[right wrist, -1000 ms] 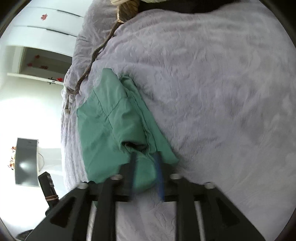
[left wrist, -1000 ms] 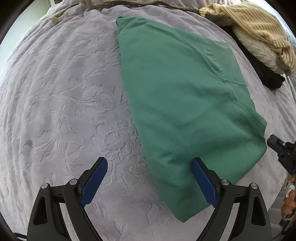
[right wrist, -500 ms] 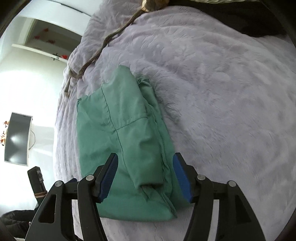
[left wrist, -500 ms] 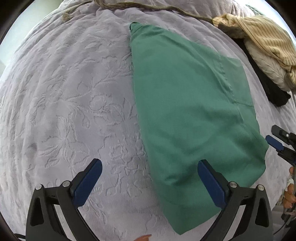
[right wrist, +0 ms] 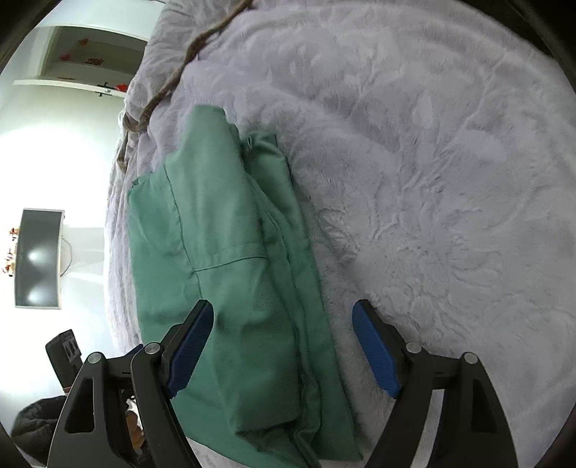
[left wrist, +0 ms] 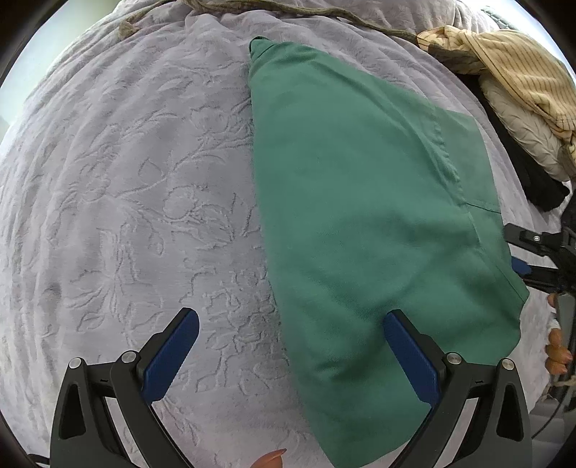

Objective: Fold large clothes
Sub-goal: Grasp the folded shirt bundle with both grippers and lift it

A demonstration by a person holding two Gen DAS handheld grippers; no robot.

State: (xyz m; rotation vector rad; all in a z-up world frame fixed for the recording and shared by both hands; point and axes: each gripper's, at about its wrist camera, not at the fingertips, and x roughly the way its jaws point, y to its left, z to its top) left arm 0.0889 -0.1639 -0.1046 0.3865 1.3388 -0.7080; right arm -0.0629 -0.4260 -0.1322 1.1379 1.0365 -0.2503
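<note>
- The left gripper (left wrist: pixel 289 345) points steeply down at the bed, its two blue-padded fingers (left wrist: pixel 169 354) spread as wide as they go and holding nothing.
- Between those fingers lies bare bedspread and the left edge of a folded green garment (left wrist: pixel 360 223); the pad at 4 o'clock hovers over the green cloth.
- The right gripper (right wrist: pixel 282 345) has its jaws opening; its blue pads (right wrist: pixel 376 354) stand apart, and neither presses on the cloth.
- The garment's right edge lies between them, with the pad at 7 o'clock over the green fabric and the pad at 5 o'clock over the bedspread.
- The green garment lies flat on the lavender embossed bedspread (left wrist: pixel 118 201), folded into a long tapering shape with seams showing.
- In the left wrist view, a heap of cream, striped and black clothes (left wrist: pixel 518 100) sits at 2 o'clock.
- A brown cord (left wrist: pixel 273 10) runs along the bedspread at 12 o'clock.
- In the right wrist view, a dark screen (right wrist: pixel 37 257) hangs on the wall at 9 o'clock.
</note>
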